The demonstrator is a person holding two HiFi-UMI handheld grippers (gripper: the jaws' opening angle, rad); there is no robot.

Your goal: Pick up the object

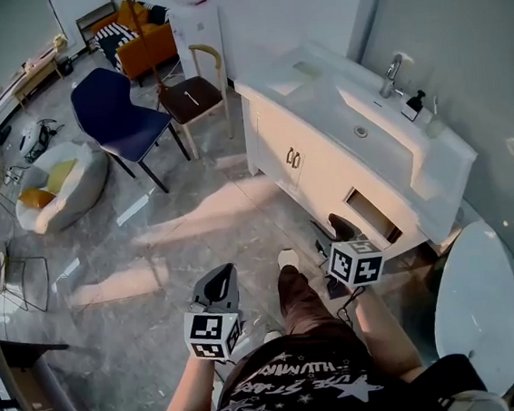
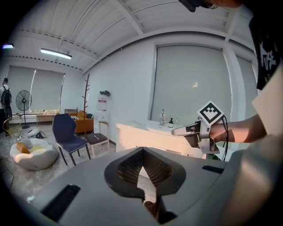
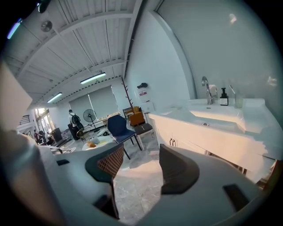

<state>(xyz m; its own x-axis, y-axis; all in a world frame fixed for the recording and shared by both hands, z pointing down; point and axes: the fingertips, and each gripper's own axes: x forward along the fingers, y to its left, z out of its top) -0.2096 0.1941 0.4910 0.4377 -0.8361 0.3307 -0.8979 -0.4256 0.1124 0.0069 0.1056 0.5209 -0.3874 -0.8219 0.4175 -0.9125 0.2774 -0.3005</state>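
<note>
No single object for picking up stands out, and neither gripper holds anything. My left gripper (image 1: 219,284) hangs over the grey marble floor in front of my legs. Its jaws meet at the tips (image 2: 142,150) with nothing between them. My right gripper (image 1: 340,228) is held close to the front of the white vanity cabinet (image 1: 316,162). Its two dark pads stand wide apart (image 3: 141,153), and only floor shows in the gap. In the left gripper view the right gripper (image 2: 177,131) is seen from the side, in a hand.
A sink basin (image 1: 371,115), a faucet (image 1: 391,69) and a soap bottle (image 1: 413,101) are on the vanity top. A white toilet (image 1: 481,300) is at the right. A blue chair (image 1: 115,114), a brown-seated chair (image 1: 193,97) and a beanbag (image 1: 58,180) stand further off.
</note>
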